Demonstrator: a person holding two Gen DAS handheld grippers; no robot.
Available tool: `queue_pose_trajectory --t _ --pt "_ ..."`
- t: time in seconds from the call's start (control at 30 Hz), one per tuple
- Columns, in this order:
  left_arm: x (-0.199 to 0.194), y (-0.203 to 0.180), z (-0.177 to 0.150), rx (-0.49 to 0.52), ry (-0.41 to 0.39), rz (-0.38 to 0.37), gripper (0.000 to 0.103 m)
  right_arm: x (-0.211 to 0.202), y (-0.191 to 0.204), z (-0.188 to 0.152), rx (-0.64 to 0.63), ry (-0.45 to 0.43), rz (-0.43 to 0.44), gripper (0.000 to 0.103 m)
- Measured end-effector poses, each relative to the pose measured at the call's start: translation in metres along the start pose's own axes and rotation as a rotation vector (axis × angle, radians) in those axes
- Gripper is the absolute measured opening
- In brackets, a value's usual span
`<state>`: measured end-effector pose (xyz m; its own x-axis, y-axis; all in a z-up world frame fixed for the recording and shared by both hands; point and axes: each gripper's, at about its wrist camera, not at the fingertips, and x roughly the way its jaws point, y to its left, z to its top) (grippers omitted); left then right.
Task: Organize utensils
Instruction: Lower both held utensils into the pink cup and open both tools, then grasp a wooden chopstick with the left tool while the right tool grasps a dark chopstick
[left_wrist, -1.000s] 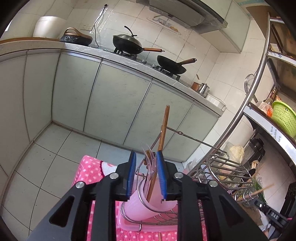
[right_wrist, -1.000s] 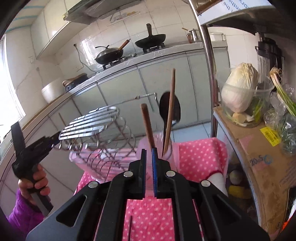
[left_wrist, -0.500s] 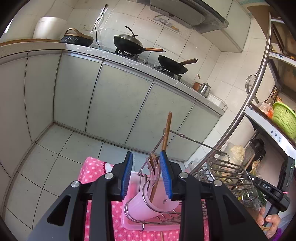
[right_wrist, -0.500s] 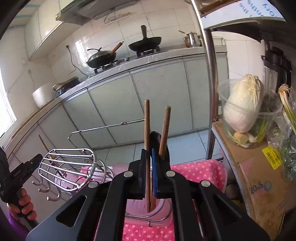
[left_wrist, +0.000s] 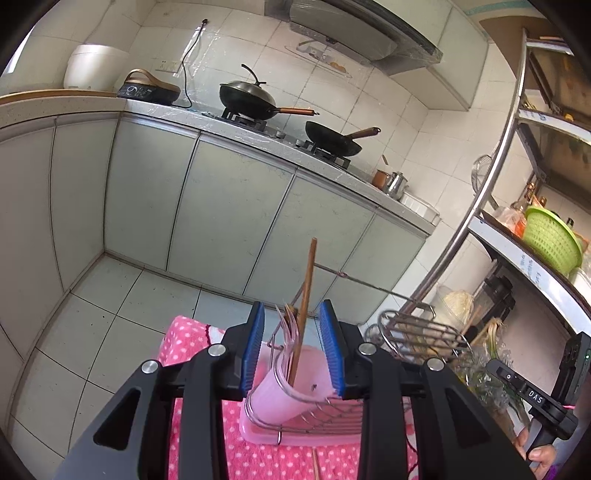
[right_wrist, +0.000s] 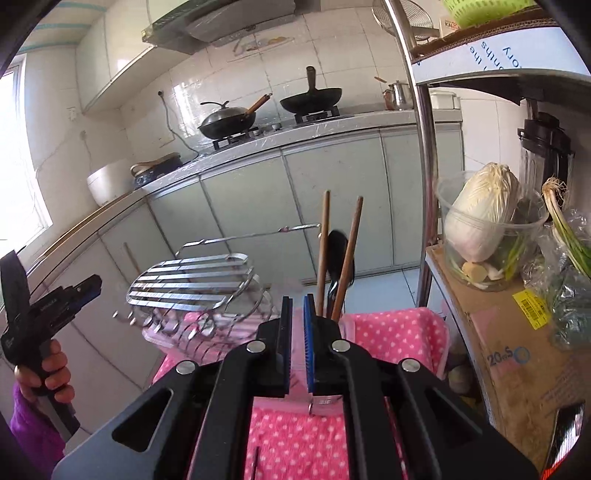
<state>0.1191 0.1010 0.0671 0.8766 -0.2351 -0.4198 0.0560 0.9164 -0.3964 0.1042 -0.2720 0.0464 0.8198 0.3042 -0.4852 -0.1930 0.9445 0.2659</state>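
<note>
L gripper (left_wrist: 291, 349) fingers were held part open, empty; R gripper (right_wrist: 297, 341) fingers nearly shut, empty; 2 chopsticks (right_wrist: 345, 258) seen in cup (left_wrist: 295, 395).

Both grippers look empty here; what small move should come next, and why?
Probably dip the left gripper toward the loose stick lying on the pink cloth: its jaws stand open and empty, and the pink cup already holds other utensils upright.
</note>
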Motion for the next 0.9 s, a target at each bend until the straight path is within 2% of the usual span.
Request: queue_pose_trajectory --t 0.03,0.1,0.13,0.3,0.47,0.63,0.77,0.9 --pt "-0.004 -0.002 -0.003 0.010 0.007 -0.005 0.030 -0.003 0.002 -0.004 -0.002 0.008 0.005 0.011" --pt "-0.012 -0.007 -0.010 0.031 0.031 -0.022 0.030 -0.009 0.006 -0.014 -0.009 0.027 0.023 0.032" --pt "-0.015 -0.009 -0.014 0.039 0.044 -0.029 0.031 -0.012 0.009 -0.022 -0.008 0.042 0.034 0.035" --pt "-0.020 -0.023 -0.048 0.096 0.150 -0.068 0.044 -0.008 0.017 -0.054 -0.008 0.134 0.062 0.036" --pt "-0.006 -0.030 -0.088 0.135 0.264 -0.060 0.045 0.015 0.018 -0.090 0.046 0.277 0.093 0.036" --pt "0.015 -0.024 -0.122 0.081 0.391 -0.034 0.045 0.055 0.019 -0.127 0.139 0.472 0.150 0.035" --pt "0.028 -0.013 -0.142 0.043 0.467 -0.010 0.045 0.077 0.029 -0.147 0.151 0.565 0.131 0.034" --pt "0.035 -0.004 -0.150 0.005 0.497 -0.009 0.043 0.094 0.044 -0.161 0.106 0.618 0.092 0.034"
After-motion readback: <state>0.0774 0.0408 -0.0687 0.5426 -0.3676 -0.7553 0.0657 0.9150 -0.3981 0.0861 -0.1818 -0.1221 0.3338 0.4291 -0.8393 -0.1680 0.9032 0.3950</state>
